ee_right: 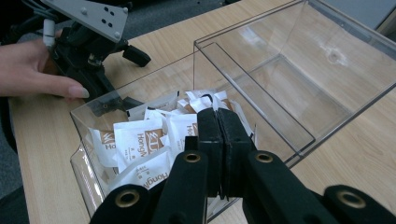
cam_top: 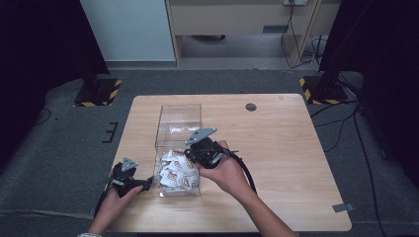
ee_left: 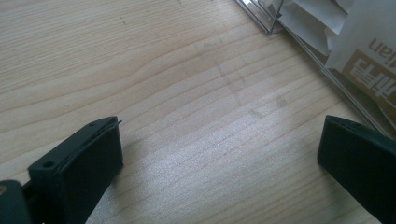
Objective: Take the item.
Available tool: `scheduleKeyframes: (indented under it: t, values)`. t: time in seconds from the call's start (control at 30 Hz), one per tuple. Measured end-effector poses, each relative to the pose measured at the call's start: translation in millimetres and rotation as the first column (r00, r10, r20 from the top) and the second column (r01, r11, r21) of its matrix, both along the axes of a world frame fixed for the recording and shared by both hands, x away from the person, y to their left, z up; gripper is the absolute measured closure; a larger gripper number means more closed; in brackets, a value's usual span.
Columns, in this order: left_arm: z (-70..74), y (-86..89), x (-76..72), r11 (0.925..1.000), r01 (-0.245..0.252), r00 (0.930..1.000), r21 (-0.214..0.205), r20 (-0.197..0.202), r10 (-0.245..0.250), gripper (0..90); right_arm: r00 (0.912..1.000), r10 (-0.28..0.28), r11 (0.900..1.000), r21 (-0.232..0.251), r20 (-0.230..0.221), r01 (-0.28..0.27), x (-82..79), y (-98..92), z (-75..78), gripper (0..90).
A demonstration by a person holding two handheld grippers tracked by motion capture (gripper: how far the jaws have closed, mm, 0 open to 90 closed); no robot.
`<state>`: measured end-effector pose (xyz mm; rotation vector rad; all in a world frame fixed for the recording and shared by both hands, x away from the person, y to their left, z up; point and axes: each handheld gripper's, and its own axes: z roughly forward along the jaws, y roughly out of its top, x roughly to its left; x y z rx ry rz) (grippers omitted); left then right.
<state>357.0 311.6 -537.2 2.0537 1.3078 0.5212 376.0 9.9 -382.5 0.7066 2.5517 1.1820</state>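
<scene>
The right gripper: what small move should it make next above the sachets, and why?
Probably open the jaws first. The right gripper hangs shut over the sachets in the clear box, with nothing visibly held, so it likely cannot take one until it opens.

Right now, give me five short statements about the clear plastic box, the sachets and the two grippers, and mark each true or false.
1. The clear plastic two-compartment box stands on the light wooden table. True.
2. The white-and-brown paper sachets lie in the far compartment. False: they fill the near one; the far one is empty.
3. The right gripper has its jaws pressed together. True.
4. The left gripper is clamped on a sachet. False: its jaws stand wide apart over bare wood.
5. The left gripper rests inside the box. False: it sits on the table beside it.
</scene>
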Motion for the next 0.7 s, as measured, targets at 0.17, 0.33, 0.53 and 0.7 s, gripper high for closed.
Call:
scheduleKeyframes:
  t: [0.17, 0.33, 0.53, 0.7]
  values:
    - [0.0, -0.1, -0.1, 1.0000, 0.001, 1.0000, -0.002, -0.001, -0.001, 0.0, 1.0000, -0.005, 0.9999, 0.011, 0.008, 0.005, 0.0, -2.3, 5.6, 88.9]
    - [0.0, -0.1, -0.1, 1.0000, 0.000, 1.0000, -0.002, -0.001, 0.000, 0.0, 0.9998, -0.016, 0.9998, 0.015, 0.015, 0.015, 1.7, -6.4, 8.6, 88.9]
    - [0.3, 0.2, -0.1, 1.0000, -0.004, 1.0000, 0.006, 0.002, 0.004, 0.0, 0.9995, -0.029, 0.9995, 0.009, 0.014, 0.029, 4.6, -13.2, 8.4, 88.9]
    - [0.3, 0.2, -0.1, 1.0000, -0.004, 1.0000, 0.006, 0.002, 0.004, 0.0, 0.9990, -0.040, 0.9991, 0.015, 0.019, 0.039, 6.4, -18.3, 10.1, 88.9]
